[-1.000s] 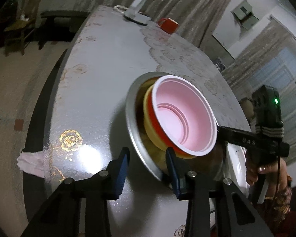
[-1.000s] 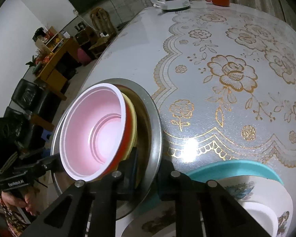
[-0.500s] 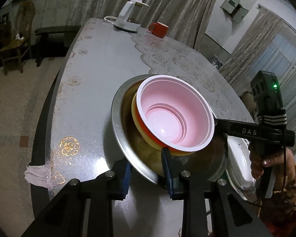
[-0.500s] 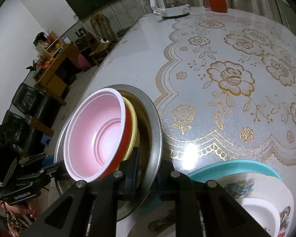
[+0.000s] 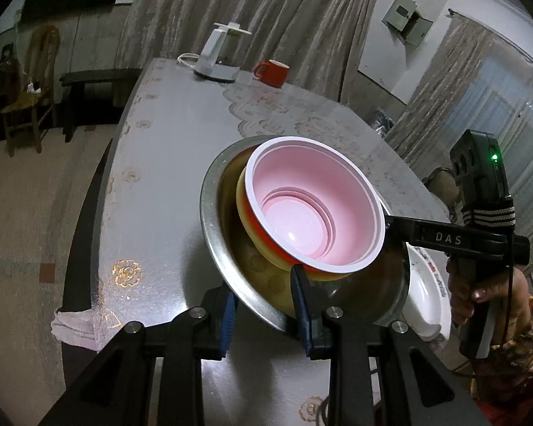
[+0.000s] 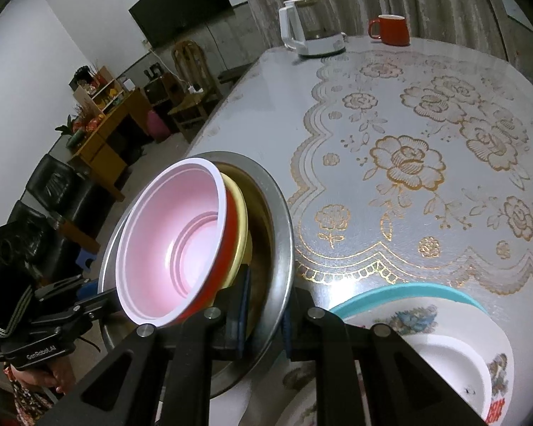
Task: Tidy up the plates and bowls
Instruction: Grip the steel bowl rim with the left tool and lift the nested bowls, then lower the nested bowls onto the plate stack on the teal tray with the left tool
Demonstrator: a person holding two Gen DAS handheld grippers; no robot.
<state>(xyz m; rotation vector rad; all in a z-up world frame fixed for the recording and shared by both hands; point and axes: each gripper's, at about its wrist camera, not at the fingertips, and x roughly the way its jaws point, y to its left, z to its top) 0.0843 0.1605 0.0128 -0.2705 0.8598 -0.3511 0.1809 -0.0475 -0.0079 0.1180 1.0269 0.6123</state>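
A wide steel plate (image 5: pixel 213 220) carries a yellow bowl (image 5: pixel 242 198) with a red bowl with a pink inside (image 5: pixel 312 213) nested in it. My left gripper (image 5: pixel 263 305) is shut on the plate's near rim. My right gripper (image 5: pixel 391 223) clamps the opposite rim, held by a hand. In the right wrist view, the right gripper (image 6: pixel 264 301) pinches the steel plate (image 6: pixel 280 220) beside the yellow bowl (image 6: pixel 240 213) and the pink-lined bowl (image 6: pixel 174 241); the left gripper (image 6: pixel 99 291) grips the far side. The plate looks raised off the table and tilted.
A stack of a teal plate (image 6: pixel 401 289) under a white floral plate (image 6: pixel 426 319) sits close by the steel plate; its white plate (image 5: pixel 426 301) shows past the steel rim. A red mug (image 5: pixel 272 71) and white kettle (image 5: pixel 218 60) stand at the far end. A cloth (image 5: pixel 71 326) hangs at the table edge.
My left jaws closed from a wider gap onto the steel plate's rim. Both grippers then rose with the plate and its bowls, and the table dropped farther away.
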